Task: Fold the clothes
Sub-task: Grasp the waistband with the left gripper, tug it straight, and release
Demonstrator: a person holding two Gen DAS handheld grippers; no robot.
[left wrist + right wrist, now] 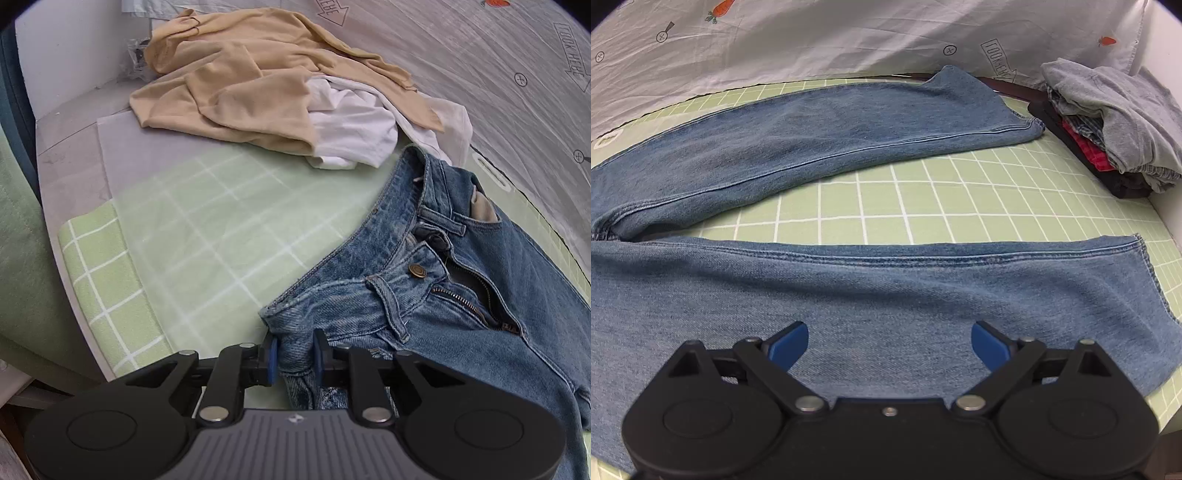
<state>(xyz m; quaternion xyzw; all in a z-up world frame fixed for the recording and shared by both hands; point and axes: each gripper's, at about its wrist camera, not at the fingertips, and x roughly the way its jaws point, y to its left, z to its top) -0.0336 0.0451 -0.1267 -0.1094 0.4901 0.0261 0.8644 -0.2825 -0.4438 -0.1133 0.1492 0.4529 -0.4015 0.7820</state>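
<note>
The fingers point(272, 360) of the left gripper point(295, 360) are clenched on a bunched corner of the jeans point(461, 302) at the waistband, low in the centre of the left wrist view; the denim puckers between the blue pads, so the hold looks firm. The jeans lie front up with the fly open, running off to the lower right of that frame. Holding the near waistband corner makes sense as an anchor for folding one side over the other.

In the right wrist view the right gripper point(890, 341) stands spread wide, its blue pads well apart and nothing between them, just above the near trouser leg point(849, 295) that fills the lower half of the frame. The far leg point(812, 133) lies apart from it across the upper middle, with the green checked mat point(886, 206) showing between them. The released fingers seem poised to take the near leg, probably to lay it onto the far one.

At the upper right of that frame sits a stack of folded clothes point(1108, 129). In the upper centre of the left view, a tan garment point(236, 81) and a white garment point(351, 125) lie crumpled together, apparently waiting their turn.
</note>
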